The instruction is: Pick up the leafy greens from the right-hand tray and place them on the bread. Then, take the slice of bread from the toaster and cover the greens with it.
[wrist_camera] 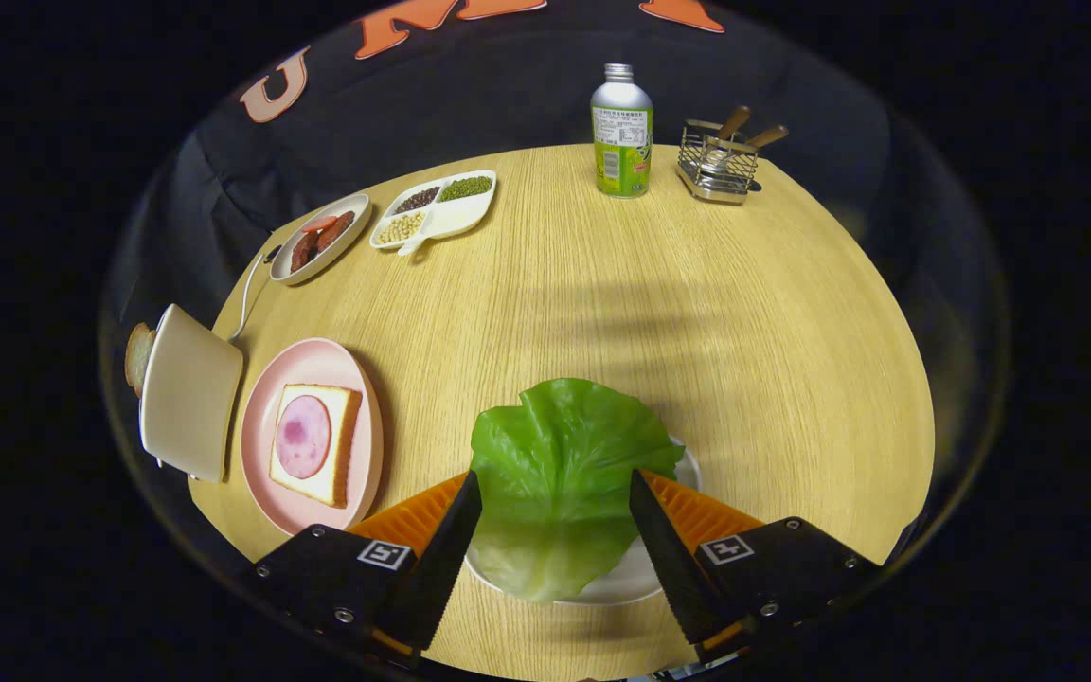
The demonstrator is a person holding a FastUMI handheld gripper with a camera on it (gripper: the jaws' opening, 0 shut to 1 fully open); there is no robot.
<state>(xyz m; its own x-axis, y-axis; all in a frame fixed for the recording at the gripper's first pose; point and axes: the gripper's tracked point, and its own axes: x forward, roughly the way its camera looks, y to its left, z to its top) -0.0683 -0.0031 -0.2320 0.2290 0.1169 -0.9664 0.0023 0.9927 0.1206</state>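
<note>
Wooden desk (697,284) is carrying a lettuce leaf (560,464) on its tray (640,578); hand-held gripper (555,502) is straddling it, fingers wide, ready to close.

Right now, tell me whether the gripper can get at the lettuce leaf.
Probably yes: the gripper is open with the lettuce leaf lying between its fingers on the white tray, nothing in between.

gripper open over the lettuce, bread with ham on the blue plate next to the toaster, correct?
Not quite: the plate is pink, not blue, as the gripper view shows. The rest holds: the gripper is open over the lettuce, and the bread with ham sits beside the toaster.
</note>
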